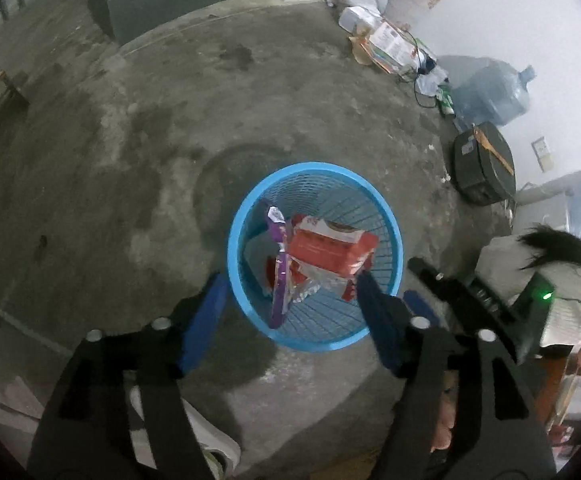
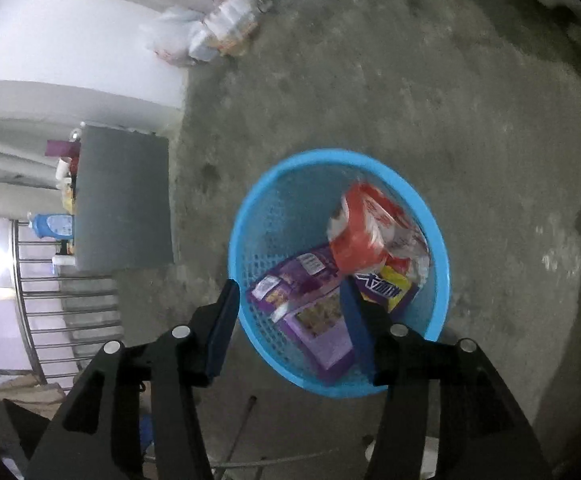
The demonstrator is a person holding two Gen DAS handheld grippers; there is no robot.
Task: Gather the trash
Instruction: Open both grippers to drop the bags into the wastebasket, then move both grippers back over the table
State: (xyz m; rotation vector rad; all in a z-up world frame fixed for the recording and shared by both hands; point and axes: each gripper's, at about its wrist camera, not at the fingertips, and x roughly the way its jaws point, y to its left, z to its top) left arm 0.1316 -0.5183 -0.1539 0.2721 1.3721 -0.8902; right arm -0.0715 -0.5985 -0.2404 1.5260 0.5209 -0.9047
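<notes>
Blue plastic mesh basket at frame centre on stained grey concrete floor, already holding red snack packet and purple wrapper. Left gripper and right gripper both above it, jaws apart, nothing between them (release looks done). Best lift straight up, avoid clipping rim. Clutter along white wall, upper right: clear water jug, bags.
</notes>
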